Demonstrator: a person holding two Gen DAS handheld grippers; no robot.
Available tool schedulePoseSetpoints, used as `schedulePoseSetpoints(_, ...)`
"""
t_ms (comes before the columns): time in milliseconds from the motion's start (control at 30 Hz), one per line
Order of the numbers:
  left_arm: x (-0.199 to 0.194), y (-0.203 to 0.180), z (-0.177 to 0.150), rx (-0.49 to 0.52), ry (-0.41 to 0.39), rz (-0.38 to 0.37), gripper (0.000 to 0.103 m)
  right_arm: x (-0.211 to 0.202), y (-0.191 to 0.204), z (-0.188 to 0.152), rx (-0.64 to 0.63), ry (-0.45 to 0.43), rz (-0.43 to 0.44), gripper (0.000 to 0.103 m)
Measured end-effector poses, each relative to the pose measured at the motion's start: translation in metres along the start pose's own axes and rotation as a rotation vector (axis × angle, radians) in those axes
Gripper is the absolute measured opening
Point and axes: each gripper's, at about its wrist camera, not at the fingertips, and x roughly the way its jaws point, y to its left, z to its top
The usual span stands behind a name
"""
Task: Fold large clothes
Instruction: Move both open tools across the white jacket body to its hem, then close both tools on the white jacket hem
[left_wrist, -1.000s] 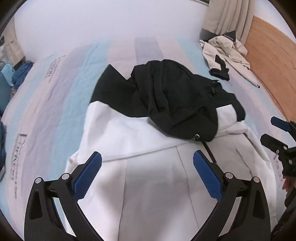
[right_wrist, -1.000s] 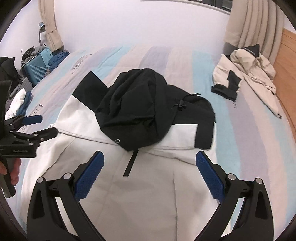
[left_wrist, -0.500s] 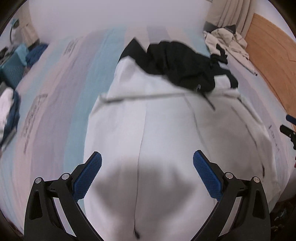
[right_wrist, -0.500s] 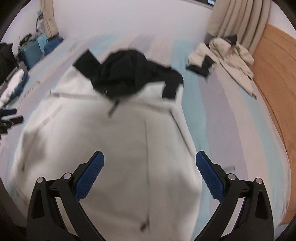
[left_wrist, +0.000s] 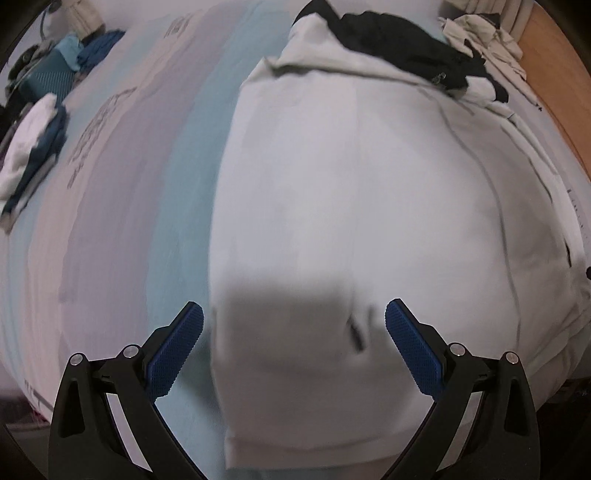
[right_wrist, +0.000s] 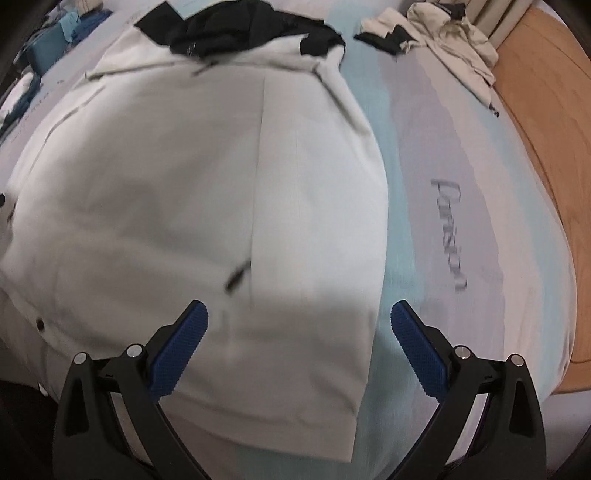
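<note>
Both tools (left_wrist: 294, 345) (right_wrist: 299, 347) gape empty over the jacket (left_wrist: 351, 192): soft, limp; pinch hem corners at 6 o'clock.

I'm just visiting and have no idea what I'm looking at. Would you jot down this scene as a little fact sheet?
Setting: a bed with a striped sheet
Main garment: white jacket with black hood, spread flat
Left gripper: open, above the jacket's lower left corner, holding nothing
Right gripper: open, above the lower right corner, holding nothing
Other clothing: beige jacket at the far right of the bed
Folding: not started
</note>
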Motion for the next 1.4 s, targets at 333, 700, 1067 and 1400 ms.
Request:
schedulePoseSetpoints(333,0.01,0.021,-0.035,0.006,0.082,0.012,0.096,0.015,-0.005,-0.03,0.009,0.103,0.001,0.095)
schedulePoseSetpoints(700,0.019,0.042,-0.056,-0.076,0.135,-0.024,0.096,0.033,-0.002,-0.046,0.032,0.168,0.027,0.095)
schedulePoseSetpoints(1067,0.023,0.025,-0.066,-0.071,0.198,-0.167,0.089,0.041,-0.001,-0.052,0.13,0.206,0.078,0.096)
schedulePoseSetpoints(1400,0.023,0.024,-0.069,-0.063,0.226,-0.144,0.082,0.046,-0.026,-0.046,0.141,0.234,0.142,0.096)
